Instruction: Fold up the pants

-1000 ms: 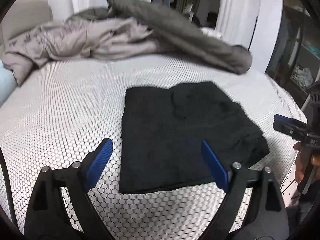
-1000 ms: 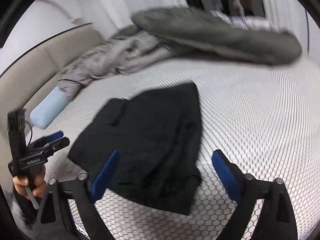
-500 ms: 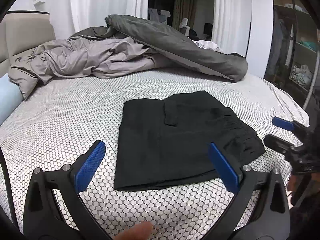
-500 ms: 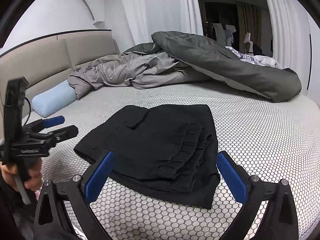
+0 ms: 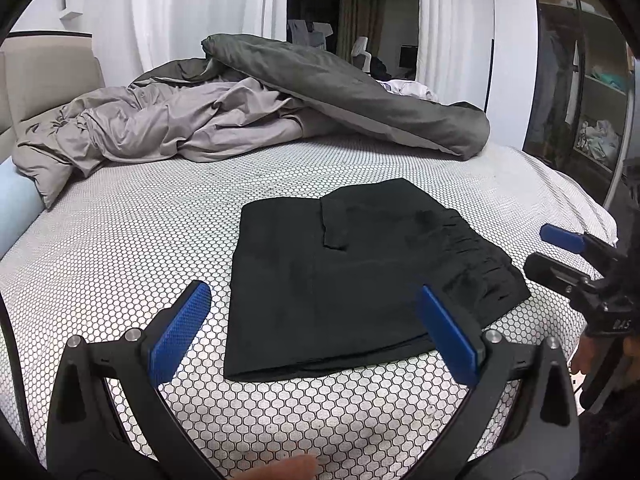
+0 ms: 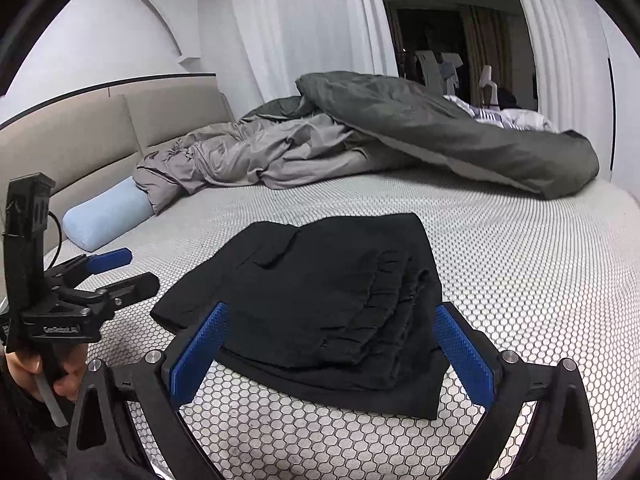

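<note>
Between spread left gripper [image 5: 312,332] fingers: folded pants [image 5: 360,276]

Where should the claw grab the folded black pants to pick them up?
Probably at the thick gathered waistband edge of the folded black fabric pants, coming in low from the near side where the open right claw already faces it. The layers stack there on the white honeycomb-patterned mattress, so one pinch could catch them all.
</note>
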A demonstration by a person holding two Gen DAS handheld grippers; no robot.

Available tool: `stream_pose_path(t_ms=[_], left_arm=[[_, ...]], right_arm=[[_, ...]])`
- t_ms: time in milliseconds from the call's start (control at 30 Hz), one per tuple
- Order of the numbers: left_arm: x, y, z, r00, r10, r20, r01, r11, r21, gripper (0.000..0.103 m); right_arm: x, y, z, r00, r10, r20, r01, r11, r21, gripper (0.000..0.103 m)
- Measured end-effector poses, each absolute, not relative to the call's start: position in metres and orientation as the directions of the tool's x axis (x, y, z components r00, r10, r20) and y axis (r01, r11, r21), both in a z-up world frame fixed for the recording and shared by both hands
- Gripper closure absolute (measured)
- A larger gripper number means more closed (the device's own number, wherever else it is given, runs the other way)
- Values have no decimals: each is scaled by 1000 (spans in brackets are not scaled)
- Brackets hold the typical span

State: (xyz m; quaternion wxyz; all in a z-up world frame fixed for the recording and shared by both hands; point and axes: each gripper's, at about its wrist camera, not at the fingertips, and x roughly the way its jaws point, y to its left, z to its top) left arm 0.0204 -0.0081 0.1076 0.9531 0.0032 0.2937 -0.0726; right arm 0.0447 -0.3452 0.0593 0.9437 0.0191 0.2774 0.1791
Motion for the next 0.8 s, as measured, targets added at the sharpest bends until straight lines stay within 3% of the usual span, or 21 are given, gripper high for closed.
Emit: stream_pose_path(t_ms=[800], left_arm=[[23,-3,108,820,-100,-563,95,995,-39,1]], right_arm=[[37,-336,63,800,349,-489,-337,934,116,0]])
